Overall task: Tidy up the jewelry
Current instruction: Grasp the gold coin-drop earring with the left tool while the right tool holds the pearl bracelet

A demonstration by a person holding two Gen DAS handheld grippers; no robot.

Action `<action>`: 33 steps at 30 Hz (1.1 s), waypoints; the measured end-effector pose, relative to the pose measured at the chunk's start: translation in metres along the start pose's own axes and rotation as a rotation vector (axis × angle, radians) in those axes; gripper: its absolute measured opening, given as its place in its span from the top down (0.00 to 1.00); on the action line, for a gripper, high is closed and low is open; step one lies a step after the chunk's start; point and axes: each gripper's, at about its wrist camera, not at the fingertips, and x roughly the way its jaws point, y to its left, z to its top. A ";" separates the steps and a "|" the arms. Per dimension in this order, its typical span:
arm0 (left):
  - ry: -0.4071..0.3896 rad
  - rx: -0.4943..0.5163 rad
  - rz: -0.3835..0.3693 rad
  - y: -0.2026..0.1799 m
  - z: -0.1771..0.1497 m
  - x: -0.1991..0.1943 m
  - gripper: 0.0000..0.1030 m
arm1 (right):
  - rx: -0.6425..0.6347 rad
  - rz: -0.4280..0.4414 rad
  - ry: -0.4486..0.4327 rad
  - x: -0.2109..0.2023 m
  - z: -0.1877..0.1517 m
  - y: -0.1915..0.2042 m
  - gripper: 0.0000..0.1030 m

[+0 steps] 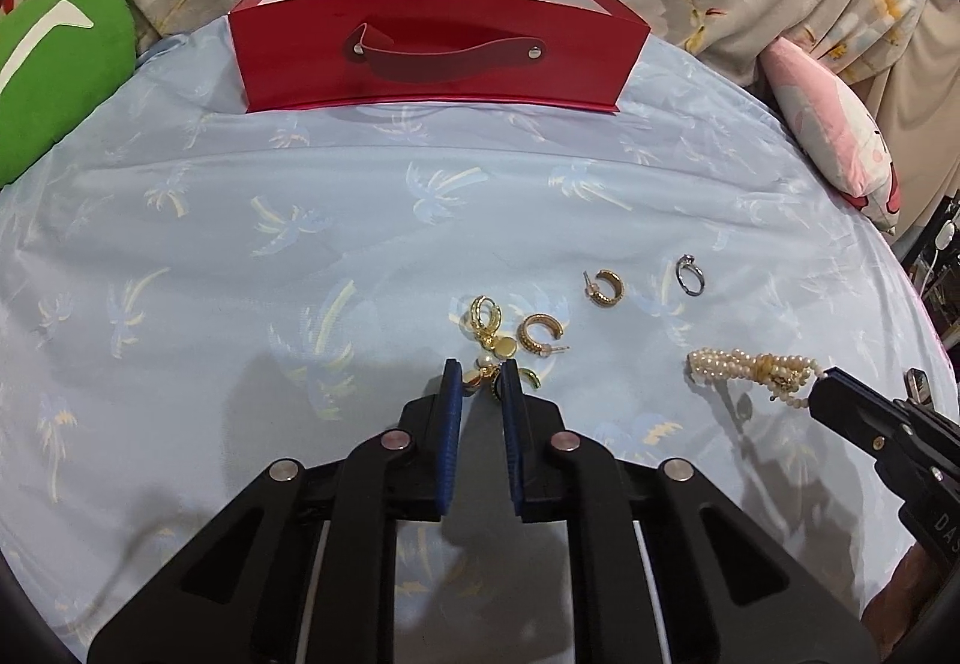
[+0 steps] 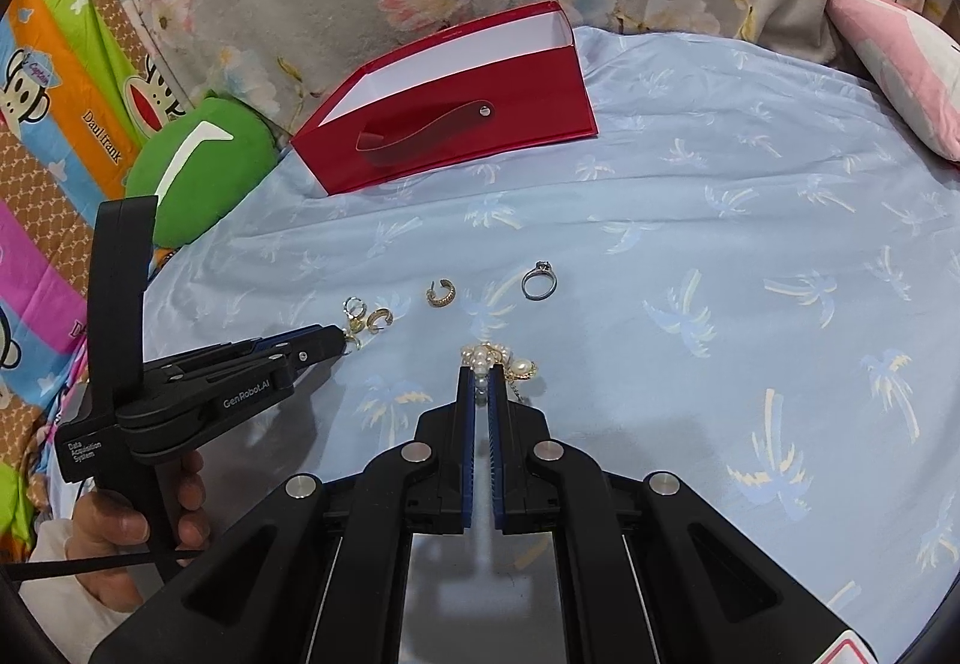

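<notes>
Pearl bracelet point(image 2: 497, 358) pinched in right tool point(image 2: 482, 373), left tool point(image 1: 480, 373) narrow around charm earrings point(image 1: 486, 331), two gold hoops point(image 1: 606, 287), one silver ring point(image 1: 690, 275).

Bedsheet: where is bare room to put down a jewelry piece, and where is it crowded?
Bare: the wide band of blue bedsheet between the red box and the jewelry, also the sheet right of the silver ring. Crowded: around the gold earrings at the left gripper and the pearl bracelet at the right gripper.

Glossy red card box point(image 1: 438, 52), upper centre; smooth pale-blue cloth bedsheet point(image 1: 240, 244); shiny gold metal hoop earrings point(image 1: 606, 289); lustrous pearl bracelet point(image 1: 738, 367).
</notes>
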 end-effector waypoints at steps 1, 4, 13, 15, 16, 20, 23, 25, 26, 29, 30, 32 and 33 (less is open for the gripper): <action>0.000 0.002 -0.002 0.000 -0.001 -0.001 0.88 | -0.001 -0.001 -0.001 0.000 0.000 0.000 0.97; 0.003 0.008 -0.011 -0.002 -0.005 -0.006 1.00 | 0.003 0.002 -0.006 -0.002 0.001 0.000 0.97; 0.001 -0.012 -0.047 -0.002 -0.009 -0.014 1.00 | -0.004 -0.003 -0.014 -0.006 0.000 0.003 0.97; -0.004 0.002 -0.052 -0.008 -0.006 -0.014 0.89 | -0.005 -0.004 -0.013 -0.006 0.000 0.003 0.97; 0.004 0.004 -0.046 -0.010 -0.005 -0.012 0.83 | -0.004 -0.002 -0.013 -0.006 0.000 0.003 0.97; 0.033 -0.002 -0.045 -0.019 0.001 0.003 0.69 | 0.001 -0.005 -0.014 -0.006 0.000 0.002 0.97; 0.028 0.008 -0.025 -0.029 0.004 0.009 0.68 | 0.008 -0.009 -0.015 -0.007 -0.001 -0.002 0.97; 0.024 0.018 -0.008 -0.032 0.005 0.012 0.69 | 0.011 -0.010 -0.014 -0.007 0.000 -0.004 0.97; 0.022 0.020 -0.001 -0.032 0.006 0.013 0.73 | 0.013 -0.009 -0.014 -0.007 0.000 -0.004 0.97; 0.023 0.000 -0.008 -0.024 0.008 0.014 0.87 | 0.016 -0.003 -0.014 -0.006 -0.001 -0.005 0.97; 0.027 -0.007 -0.024 -0.021 0.009 0.014 0.87 | 0.018 -0.002 -0.014 -0.006 -0.001 -0.005 0.97; 0.027 -0.007 -0.024 -0.018 0.009 0.013 0.87 | 0.019 -0.001 -0.015 -0.006 -0.001 -0.006 0.97; 0.026 0.000 -0.016 -0.018 0.008 0.012 0.87 | 0.019 -0.001 -0.014 -0.006 -0.001 -0.006 0.97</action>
